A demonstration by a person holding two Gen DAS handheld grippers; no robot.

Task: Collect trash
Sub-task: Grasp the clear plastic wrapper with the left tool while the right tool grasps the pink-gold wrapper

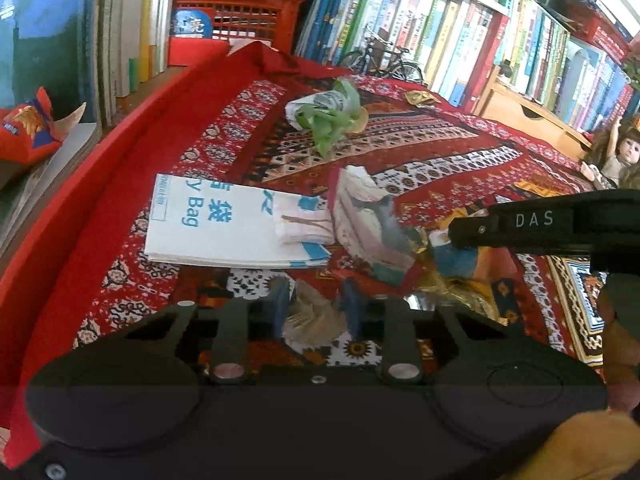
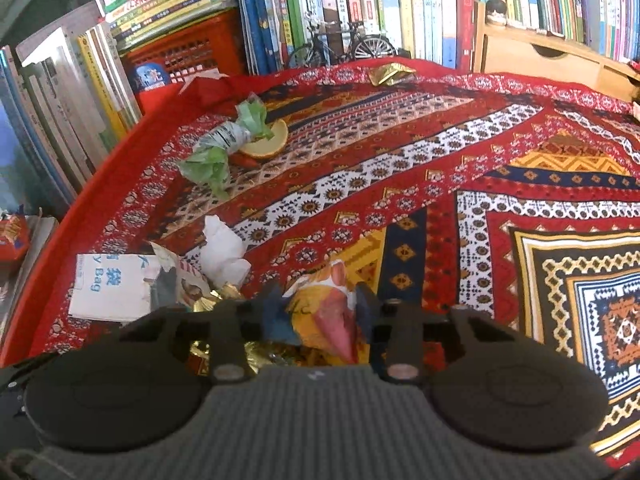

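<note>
Trash lies on a red patterned cloth (image 2: 460,152). My left gripper (image 1: 316,306) is shut on a crumpled beige paper wrapper (image 1: 316,318) low over the cloth. Just beyond it lie a white paper bag (image 1: 224,224) with blue print, a torn printed packet (image 1: 372,232) and a crumpled tissue (image 1: 360,182). My right gripper (image 2: 318,306) is shut on an orange and red snack wrapper (image 2: 328,316); one of its black fingers (image 1: 520,228) reaches in from the right in the left wrist view. Gold foil (image 2: 218,300) lies beside it. Farther off lie a green-and-white wrapper (image 2: 224,144), an orange slice (image 2: 274,140) and a gold wrapper (image 2: 390,72).
Rows of books (image 2: 360,4) line the back and left edges. A red plastic crate (image 2: 188,52) and a model bicycle (image 2: 340,46) stand at the back. A wooden drawer box (image 2: 540,56) is at the back right, a doll (image 1: 616,152) at the right edge.
</note>
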